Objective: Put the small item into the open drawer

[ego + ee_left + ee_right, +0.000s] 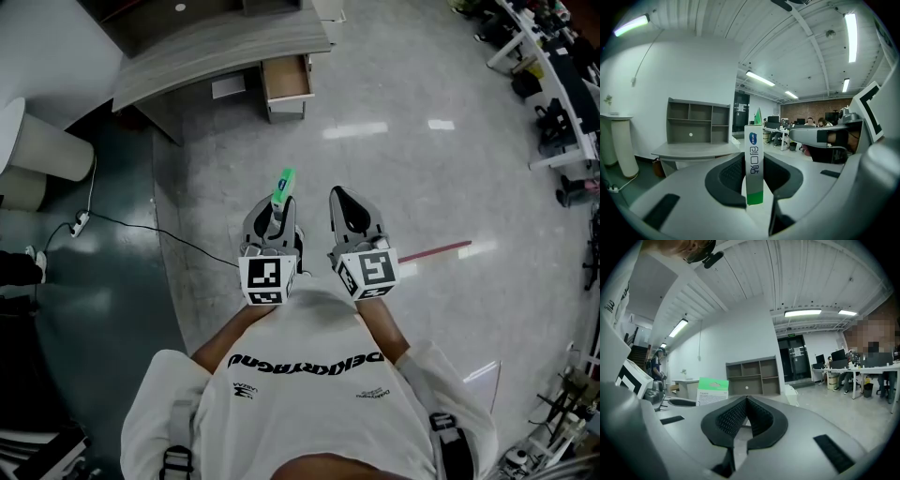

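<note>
**Operator A:** Where is the small box [753,161] sitting?

**Operator B:** The left gripper [274,216] is clamping it between both pads [729,176]. The small box is standing upright and protruding well past the tips. The right gripper [746,414] is riding alongside with its jaws closed together on nothing.

**Operator A:** And the open drawer [287,79]?

**Operator B:** It is standing pulled out beneath the desk [220,47], well apart from both grippers, across bare floor [422,187].

**Operator A:** What is likely to fail?

**Operator B:** The pads are gripping only the lower part of a tall, thin box. Swinging during the approach is likely to lever it sideways or let it slide out. Squeezing harder is risking a crushed box.

**Operator A:** Anything at the open drawer?

**Operator B:** The desk appears to be overhanging its rear part. Approaching too high is risking a strike of the protruding end on that edge. Releasing early is risking a drop onto the floor.
</note>
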Demonstrator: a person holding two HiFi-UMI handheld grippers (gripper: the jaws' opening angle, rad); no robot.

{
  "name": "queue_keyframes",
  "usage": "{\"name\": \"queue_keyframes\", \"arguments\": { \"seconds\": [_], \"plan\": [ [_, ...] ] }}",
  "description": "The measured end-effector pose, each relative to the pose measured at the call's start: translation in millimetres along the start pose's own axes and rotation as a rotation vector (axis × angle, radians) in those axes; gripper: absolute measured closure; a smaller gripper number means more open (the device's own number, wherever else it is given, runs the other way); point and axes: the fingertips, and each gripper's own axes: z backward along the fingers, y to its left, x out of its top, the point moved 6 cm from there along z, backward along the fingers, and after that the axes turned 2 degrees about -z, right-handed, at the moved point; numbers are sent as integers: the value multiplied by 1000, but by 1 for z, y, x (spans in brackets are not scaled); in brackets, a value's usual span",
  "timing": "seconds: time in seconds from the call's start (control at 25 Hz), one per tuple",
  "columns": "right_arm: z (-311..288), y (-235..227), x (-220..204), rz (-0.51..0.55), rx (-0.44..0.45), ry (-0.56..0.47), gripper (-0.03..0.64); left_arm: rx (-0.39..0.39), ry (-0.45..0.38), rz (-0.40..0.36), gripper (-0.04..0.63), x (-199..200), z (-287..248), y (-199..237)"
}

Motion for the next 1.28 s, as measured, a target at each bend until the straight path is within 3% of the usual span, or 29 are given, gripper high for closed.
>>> {"name": "queue_keyframes", "arguments": {
  "seconds": [0.2, 0.92, 1.28],
  "plan": [
    [-41, -25, 7, 13, 0, 7, 589, -7, -9, 2, 500, 9, -47, 13],
    [-228, -81, 59, 43, -18, 5, 589, -34, -28, -9, 500, 72, -215, 128],
    [-293, -101, 61, 43, -34, 20, 589, -42, -14, -5, 500, 75, -275, 165]
  ]
}}
